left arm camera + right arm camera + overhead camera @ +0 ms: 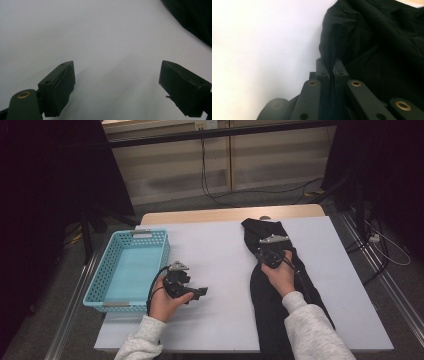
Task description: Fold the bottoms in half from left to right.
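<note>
Item: long black soft cloth garment (272, 285) | Place: right half of white table (215, 265), well apart from turquoise plastic basket (131, 270) | Handling: limp, light; pinch folded edge | right gripper (331, 65) clamped on fold | left gripper (116, 82) open, empty

one black garment (280, 285), one blue basket (107, 270), two grippers
</note>
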A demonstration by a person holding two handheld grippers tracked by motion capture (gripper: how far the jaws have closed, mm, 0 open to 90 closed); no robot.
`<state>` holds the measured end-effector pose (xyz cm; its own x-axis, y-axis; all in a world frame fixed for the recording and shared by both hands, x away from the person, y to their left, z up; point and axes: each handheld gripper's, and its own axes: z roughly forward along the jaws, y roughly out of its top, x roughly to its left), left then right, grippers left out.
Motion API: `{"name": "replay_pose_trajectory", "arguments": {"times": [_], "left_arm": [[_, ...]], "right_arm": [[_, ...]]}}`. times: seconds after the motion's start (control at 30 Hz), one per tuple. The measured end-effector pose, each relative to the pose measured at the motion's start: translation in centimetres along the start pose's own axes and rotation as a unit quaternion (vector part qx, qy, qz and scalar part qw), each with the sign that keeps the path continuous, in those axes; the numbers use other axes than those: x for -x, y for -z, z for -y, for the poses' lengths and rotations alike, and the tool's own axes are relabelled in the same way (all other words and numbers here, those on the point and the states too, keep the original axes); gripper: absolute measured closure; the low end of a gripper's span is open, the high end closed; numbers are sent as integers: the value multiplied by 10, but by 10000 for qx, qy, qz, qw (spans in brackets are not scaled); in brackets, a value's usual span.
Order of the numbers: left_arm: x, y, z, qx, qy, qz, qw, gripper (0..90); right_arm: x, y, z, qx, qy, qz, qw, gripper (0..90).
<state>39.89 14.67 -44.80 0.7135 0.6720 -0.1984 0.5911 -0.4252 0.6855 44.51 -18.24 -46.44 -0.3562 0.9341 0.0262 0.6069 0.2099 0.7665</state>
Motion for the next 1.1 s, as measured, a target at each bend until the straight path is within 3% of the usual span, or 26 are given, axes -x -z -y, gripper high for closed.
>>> {"name": "replay_pose_trajectory", "arguments": {"times": [0.2, 0.47, 0.73, 0.97, 1.1], "left_arm": [[-2, 1, 0, -19, 18, -12, 10000, 138], [-3, 3, 0, 32, 74, -60, 9999, 138], [-4, 4, 0, 48, 90, -74, 9999, 138], [-5, 5, 0, 47, 99, -73, 9999, 138], [-5, 5, -1, 56, 110, -78, 9999, 138]], "right_arm": [[-18, 2, -2, -40, 261, -274, 9993, 863], [-47, 2, -7, -31, 580, -718, 9957, 862], [-75, 0, -7, -37, 814, -1092, 9907, 862], [-90, 0, -6, -81, 931, -1348, 9865, 861], [-99, -2, -5, -105, 1012, -1567, 9824, 860]]}}
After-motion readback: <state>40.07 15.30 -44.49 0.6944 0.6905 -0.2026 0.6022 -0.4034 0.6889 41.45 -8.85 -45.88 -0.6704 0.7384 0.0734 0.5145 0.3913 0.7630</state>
